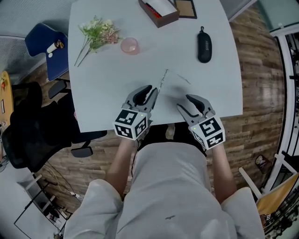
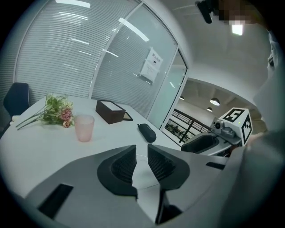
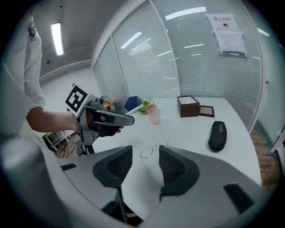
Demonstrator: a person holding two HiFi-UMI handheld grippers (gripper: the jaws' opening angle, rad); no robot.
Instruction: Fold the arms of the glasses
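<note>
Thin wire-framed glasses (image 1: pixel 163 78) lie on the white table (image 1: pixel 107 88) with their arms spread; in the right gripper view the glasses (image 3: pixel 153 148) sit just beyond my jaws. My left gripper (image 1: pixel 152 88) hovers at the near end of the frame, its jaws a narrow gap apart, and in its own view the left gripper (image 2: pixel 141 149) has only bare tabletop between them. My right gripper (image 1: pixel 182 101) stands open a little to the right of the glasses, holding nothing. The right gripper (image 3: pixel 145 149) points at them.
A black glasses case (image 1: pixel 204 44) lies at the far right. A pink cup (image 1: pixel 130 45) and a flower sprig (image 1: pixel 97 31) sit far left, a brown box (image 1: pixel 159 11) at the back. Office chairs (image 1: pixel 28 126) stand left of the table. The table's near edge is under my grippers.
</note>
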